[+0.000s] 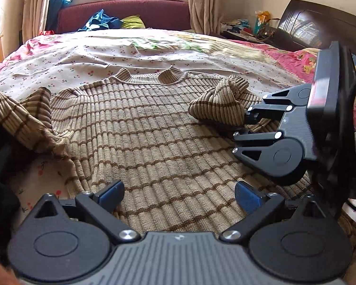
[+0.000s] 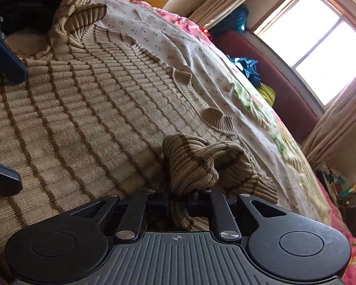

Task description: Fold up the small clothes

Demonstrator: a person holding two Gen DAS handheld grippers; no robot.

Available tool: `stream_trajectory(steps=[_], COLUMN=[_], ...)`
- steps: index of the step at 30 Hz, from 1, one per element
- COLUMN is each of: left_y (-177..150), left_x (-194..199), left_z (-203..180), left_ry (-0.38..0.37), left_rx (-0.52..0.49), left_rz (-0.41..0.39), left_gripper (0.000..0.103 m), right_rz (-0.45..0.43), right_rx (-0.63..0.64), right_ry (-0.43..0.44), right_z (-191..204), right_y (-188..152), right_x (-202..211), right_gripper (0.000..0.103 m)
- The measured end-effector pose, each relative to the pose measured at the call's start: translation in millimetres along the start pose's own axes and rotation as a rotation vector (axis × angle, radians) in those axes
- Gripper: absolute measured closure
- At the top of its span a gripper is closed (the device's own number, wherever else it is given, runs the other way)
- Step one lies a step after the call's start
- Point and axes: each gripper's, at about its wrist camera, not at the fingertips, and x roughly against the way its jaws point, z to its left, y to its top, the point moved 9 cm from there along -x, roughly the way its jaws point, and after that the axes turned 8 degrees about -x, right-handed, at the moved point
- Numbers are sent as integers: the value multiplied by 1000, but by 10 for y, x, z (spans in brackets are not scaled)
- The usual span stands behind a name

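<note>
While a beige ribbed knit sweater with thin brown stripes (image 1: pixel 154 128) lies spread flat, collar away from the viewer, on a bed covered by a white cherry-print sheet (image 1: pixel 87 54), two tools work at its sides. The right hand-held gripper (image 2: pixel 179 200) is clenched on the sweater's right sleeve (image 2: pixel 201 163), which bunches into a rumpled lump above the jaws and rests on the sweater's body near the collar. The left hand-held gripper (image 1: pixel 179 196) hovers over the lower middle of the sweater with its blue-padded fingers (image 1: pixel 111 194) spread wide and nothing between them (released, in other words). The other sleeve (image 1: pixel 33 116) lies crumpled and folded over at the sweater's far left edge, beside a dark garment.

By my judgement the sleeve fold is under way and little of the whole fold is done. The risk is that the pinched sleeve, gathered as it is, will be laid down wadded and not flat, leaving a lumpy fold. The stretchy knit could also drag the body askew if pulled hard, since the left tool is not pinning it.
</note>
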Motion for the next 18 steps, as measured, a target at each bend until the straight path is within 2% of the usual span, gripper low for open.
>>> stream_trajectory(steps=[1,4,6,10,14,18], left_y=[-6,-2,8,12,14,6], left_x=[-11,-8,-14,-39,-34,-47], left_z=[-15,-29,-22,-33,-53,-60], left_ry=[1,-4,-13,-17,-14,-16], left_rx=[-10,-19,-9,-3,-9,-15], left_rz=[1,-8,-13,-12,-20,-22], left_gripper=[0,0,0,0,0,0], right_rz=[12,53,75,36,57,142], right_rx=[-79,-396,-581,-888,-1174,-1315], right_ry=[20,126,207,239,202,120], right_z=[-61,-361,-509,-914,-1248,-1332], right_y=[10,20,-11,36,144,131], right_x=[40,144,233,374,12,-431], right_gripper=[81,52,50,47,42,44])
